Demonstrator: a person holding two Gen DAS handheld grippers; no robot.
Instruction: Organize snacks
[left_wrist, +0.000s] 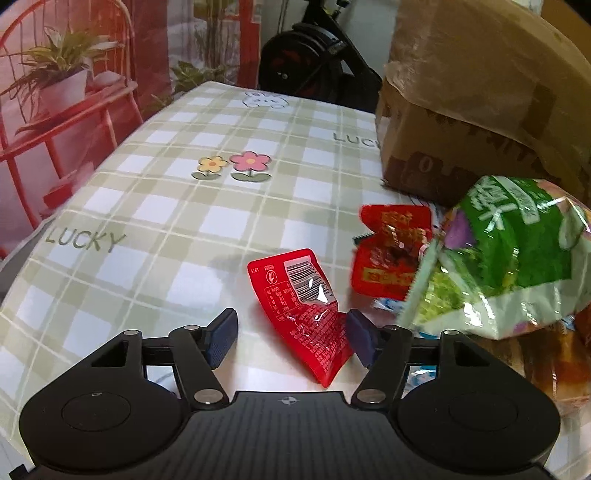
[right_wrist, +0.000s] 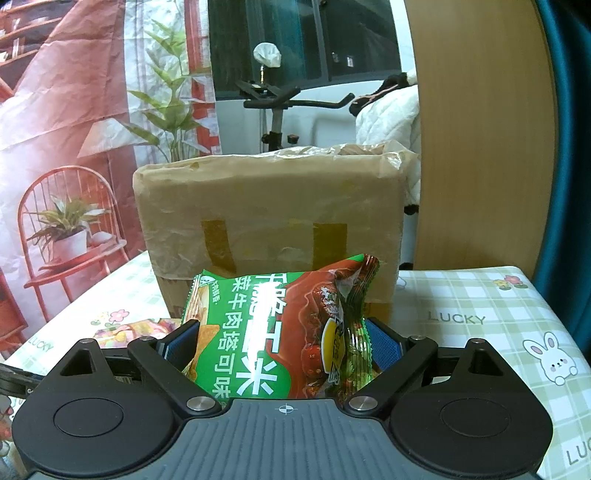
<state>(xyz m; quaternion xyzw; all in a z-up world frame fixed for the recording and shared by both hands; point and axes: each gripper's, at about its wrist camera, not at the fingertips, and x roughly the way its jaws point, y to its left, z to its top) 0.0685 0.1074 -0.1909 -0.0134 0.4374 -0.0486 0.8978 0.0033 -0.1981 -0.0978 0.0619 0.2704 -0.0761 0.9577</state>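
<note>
While both claws are at work over the counter (left_wrist: 155, 206), findings follow.
Right claw (right_wrist: 282, 341): closed on the green chip bag (right_wrist: 280, 332), pads pressing both of its sides; bag held upright, just in front of the cardboard box (right_wrist: 266, 214).
Left claw (left_wrist: 291, 334): jaws apart, empty; red sachet (left_wrist: 303, 310) lies flat between the pads, nearest the right pad.
Step judged: carrying the green chip bag to the box.
Advice: lift it above the rim before releasing; grip gently, as the contents likely crush.
Nearby: second red packet (left_wrist: 391, 251) and a green-and-white bag (left_wrist: 509, 251), right of the left claw.
</note>
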